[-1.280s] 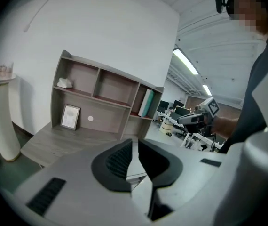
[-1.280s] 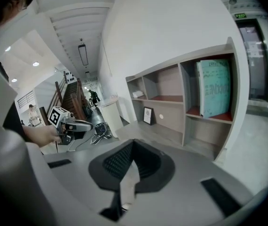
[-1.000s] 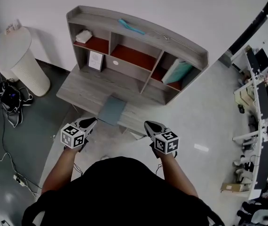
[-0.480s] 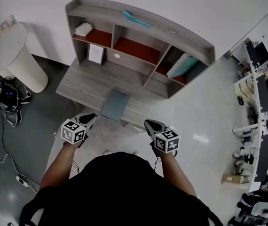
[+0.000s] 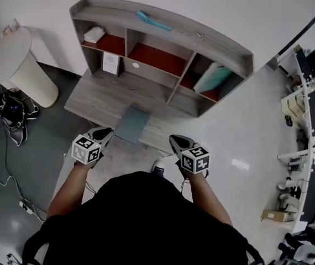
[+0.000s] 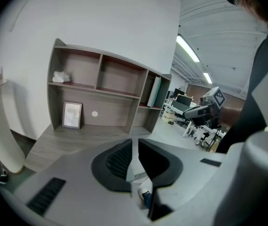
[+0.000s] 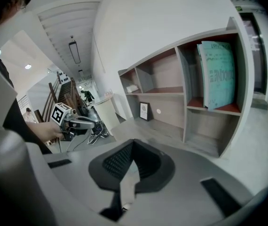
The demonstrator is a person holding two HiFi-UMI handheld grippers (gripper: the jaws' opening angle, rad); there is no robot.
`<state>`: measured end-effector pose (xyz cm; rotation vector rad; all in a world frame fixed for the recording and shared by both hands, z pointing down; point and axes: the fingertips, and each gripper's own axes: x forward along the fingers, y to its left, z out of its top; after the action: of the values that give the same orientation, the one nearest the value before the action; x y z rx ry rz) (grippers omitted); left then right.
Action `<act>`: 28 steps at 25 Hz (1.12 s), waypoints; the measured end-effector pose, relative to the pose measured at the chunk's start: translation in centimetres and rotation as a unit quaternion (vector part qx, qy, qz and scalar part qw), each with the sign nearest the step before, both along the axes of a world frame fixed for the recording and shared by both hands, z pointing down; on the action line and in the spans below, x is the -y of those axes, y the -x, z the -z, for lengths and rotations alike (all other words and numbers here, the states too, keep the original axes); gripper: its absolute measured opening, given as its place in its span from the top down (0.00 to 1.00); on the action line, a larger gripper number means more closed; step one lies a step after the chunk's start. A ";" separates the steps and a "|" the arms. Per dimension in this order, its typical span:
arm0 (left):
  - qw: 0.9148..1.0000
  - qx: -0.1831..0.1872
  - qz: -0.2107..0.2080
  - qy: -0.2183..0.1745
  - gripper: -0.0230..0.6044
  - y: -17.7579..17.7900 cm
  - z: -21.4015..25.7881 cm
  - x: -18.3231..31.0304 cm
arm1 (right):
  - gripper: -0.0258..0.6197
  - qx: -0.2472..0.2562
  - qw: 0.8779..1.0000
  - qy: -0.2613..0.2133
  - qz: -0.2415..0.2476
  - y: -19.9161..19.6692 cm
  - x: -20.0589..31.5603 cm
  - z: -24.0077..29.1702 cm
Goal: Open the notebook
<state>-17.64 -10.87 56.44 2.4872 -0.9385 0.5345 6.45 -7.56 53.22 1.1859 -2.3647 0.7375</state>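
A closed grey-blue notebook (image 5: 131,124) lies flat on the wooden desk (image 5: 91,101), near its front edge. My left gripper (image 5: 104,132) hovers just left of the notebook at the desk's edge, apart from it. Its jaws (image 6: 133,143) stand nearly together with only a thin slit and nothing in them. My right gripper (image 5: 175,143) is off the front edge, to the right of the notebook, with its jaws (image 7: 133,143) meeting at the tips and empty. Each gripper view shows the other gripper: the right gripper (image 6: 197,111) and the left gripper (image 7: 83,123). The notebook is hidden behind the jaws in both gripper views.
A hutch (image 5: 163,43) with several compartments stands at the back of the desk, holding a picture frame (image 5: 110,63) and teal books (image 5: 210,79). A white ribbed bin (image 5: 22,65) and a cable bundle (image 5: 11,109) are on the floor to the left. Office desks (image 5: 312,109) line the right.
Both grippers have sunk a little and edged toward the desk's front edge. Their jaws look the same. A shoe has come into view between them.
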 end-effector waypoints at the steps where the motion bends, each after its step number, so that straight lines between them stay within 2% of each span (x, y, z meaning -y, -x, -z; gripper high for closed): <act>1: 1.000 0.001 0.006 -0.001 0.89 -0.4 0.2 0.4 | 0.96 -0.002 1.000 0.001 0.005 -0.6 0.4 -0.1; 11: 0.999 0.041 0.024 0.009 0.89 -4.5 -1.7 2.2 | 0.96 -0.002 0.999 0.029 0.043 -4.6 3.7 -2.7; 15: 0.997 0.068 0.026 0.014 0.89 -5.3 -3.5 2.5 | 0.96 -0.008 0.997 0.048 0.057 -5.7 4.2 -4.6; 28: 0.992 0.112 0.034 0.039 0.86 -7.6 -8.0 3.1 | 0.96 -0.023 0.991 0.095 0.087 -7.6 4.4 -9.5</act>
<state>-10.03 -13.99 64.40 2.3501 -1.0593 0.8238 14.04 -11.91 62.71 0.8951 -2.2684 0.8440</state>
